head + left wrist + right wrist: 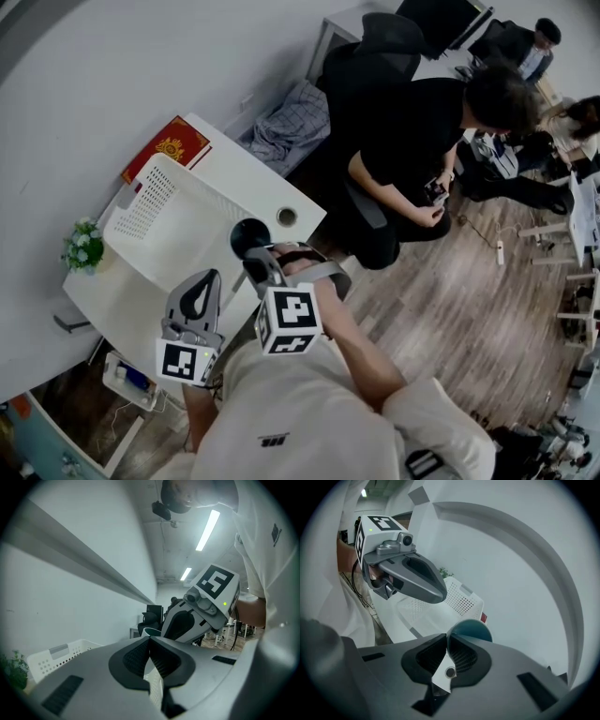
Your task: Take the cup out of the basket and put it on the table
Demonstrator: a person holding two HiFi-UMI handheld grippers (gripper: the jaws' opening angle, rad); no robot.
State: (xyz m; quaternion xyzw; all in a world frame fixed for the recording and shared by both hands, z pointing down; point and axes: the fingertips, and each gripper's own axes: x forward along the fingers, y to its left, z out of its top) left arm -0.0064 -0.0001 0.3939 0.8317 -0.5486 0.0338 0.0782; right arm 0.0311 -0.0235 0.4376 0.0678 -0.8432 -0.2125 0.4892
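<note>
Right hand-held gripper (446, 637) pinches smooth round teal cup (476, 630); left hand-held gripper (150, 641) closed, empty.

cup (249, 234) 1 | basket (142, 202) 1 | table (240, 171) 1 | book (172, 146) 1 — grippers (202, 281) (255, 262) 2

Cup (249, 234): coloured dark teal.
Basket (142, 202): white, pierced with rows of small dots.
Table (242, 173): white.
Book (169, 148): red, stamped with a gold emblem.
Plant (82, 246): green, flecked with white flowers.
Left gripper (150, 640), right gripper (446, 637): grey, padded in black; cubes printed with black-and-white squares.
Floor (450, 281): brown, wood-grained.
</note>
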